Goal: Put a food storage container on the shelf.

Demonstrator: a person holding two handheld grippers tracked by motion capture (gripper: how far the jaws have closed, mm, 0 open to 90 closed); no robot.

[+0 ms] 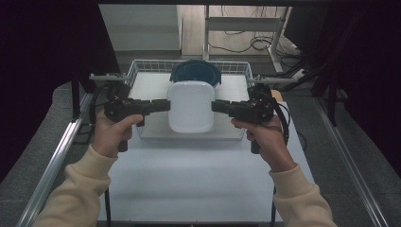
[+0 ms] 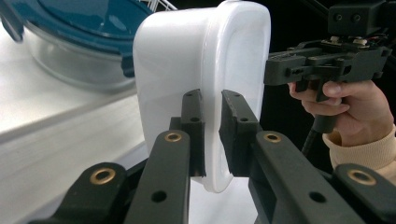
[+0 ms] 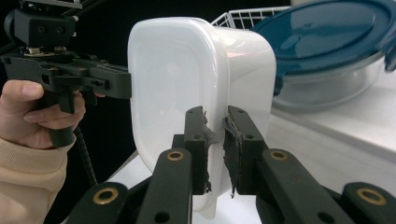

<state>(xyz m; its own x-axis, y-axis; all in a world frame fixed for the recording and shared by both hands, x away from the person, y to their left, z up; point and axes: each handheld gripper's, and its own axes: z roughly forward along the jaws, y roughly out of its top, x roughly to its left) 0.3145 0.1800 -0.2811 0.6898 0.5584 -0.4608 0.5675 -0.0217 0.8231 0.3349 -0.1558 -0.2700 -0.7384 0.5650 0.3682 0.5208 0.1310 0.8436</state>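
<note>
Two tongs, one white plastic container (image 1: 190,106), and it's a shared carry: the left tongs (image 1: 163,105) clamp the rim on one side, the right tongs (image 1: 217,106) clamp the rim on the opposite side, so the load sits balanced between both hands. In the left gripper view the pads (image 2: 194,126) pinch the thin lip of the container (image 2: 205,70), and the right gripper view shows the same bite on its own edge (image 3: 219,84). Gripping opposite rims keeps the box level, I'd say, and stops it swinging. It hangs above the wire basket (image 1: 142,66) at the far end of the tabletop (image 1: 189,175), just in front of a glass bowl with a blue lid (image 1: 195,72) resting inside that basket. Looks to me like a lift out of the basket, with neither grip easing off.
</note>
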